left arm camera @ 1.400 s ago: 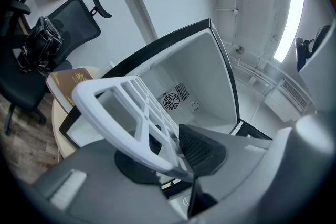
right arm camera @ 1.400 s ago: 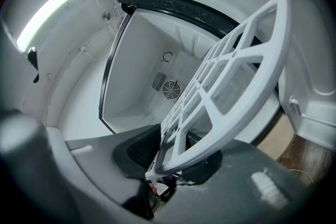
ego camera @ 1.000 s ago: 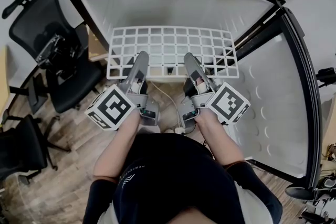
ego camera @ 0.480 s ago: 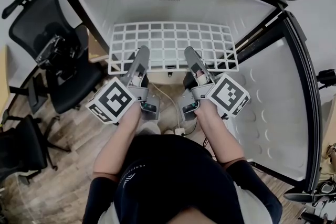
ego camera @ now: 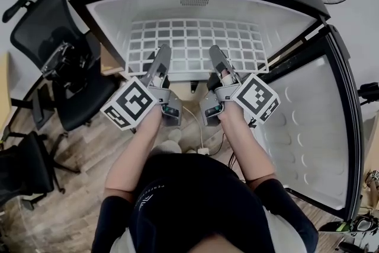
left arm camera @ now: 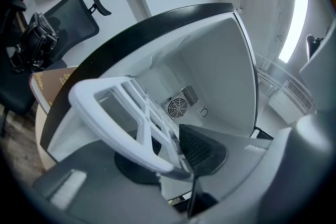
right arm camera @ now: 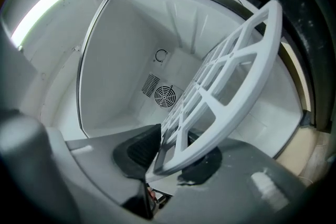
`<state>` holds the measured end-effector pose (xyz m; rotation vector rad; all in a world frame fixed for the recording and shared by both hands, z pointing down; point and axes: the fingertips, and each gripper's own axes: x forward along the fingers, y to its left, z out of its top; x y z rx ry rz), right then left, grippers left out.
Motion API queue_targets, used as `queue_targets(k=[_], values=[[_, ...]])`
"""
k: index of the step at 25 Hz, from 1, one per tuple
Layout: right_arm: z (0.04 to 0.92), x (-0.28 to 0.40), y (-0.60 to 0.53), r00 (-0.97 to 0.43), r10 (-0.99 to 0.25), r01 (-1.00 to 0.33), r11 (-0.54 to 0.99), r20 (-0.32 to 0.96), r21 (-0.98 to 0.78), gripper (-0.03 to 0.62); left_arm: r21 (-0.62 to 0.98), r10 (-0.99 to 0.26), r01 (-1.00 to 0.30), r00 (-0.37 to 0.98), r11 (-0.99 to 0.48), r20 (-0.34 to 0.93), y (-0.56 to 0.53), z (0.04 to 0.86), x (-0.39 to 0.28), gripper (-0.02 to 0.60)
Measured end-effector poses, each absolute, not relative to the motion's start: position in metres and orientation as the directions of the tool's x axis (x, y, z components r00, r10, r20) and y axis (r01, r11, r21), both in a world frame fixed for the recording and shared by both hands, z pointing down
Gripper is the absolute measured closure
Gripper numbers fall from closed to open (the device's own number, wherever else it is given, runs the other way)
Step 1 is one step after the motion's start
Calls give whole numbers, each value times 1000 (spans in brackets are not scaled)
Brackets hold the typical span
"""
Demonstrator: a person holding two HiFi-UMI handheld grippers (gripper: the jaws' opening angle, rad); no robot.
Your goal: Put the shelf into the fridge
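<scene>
Shelf (ego camera: 195, 38): white grid, upper centre of head view, level, mostly inside fridge (ego camera: 112, 15). Front rim pinched between pads of left gripper (ego camera: 163, 55) and right gripper (ego camera: 217, 55), either side of middle; right jaws just closed further on that rim. Probably light, stiff, smooth; best taken at solid rim, two-handed, against tilting. Fridge cavity otherwise bare: fan grille (ego camera: 193, 0) on back wall, door (ego camera: 308, 127) open at right.
</scene>
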<state>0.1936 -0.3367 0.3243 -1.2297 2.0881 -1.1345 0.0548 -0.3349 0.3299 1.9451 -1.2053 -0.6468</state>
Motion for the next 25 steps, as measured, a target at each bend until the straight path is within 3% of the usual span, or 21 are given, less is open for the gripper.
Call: queue_targets(k=[25], values=[[323,191,-389,-474,-881,-522,273,8,-808,500,764,-931,-574,352,-293,-92,-384,327,50,451]])
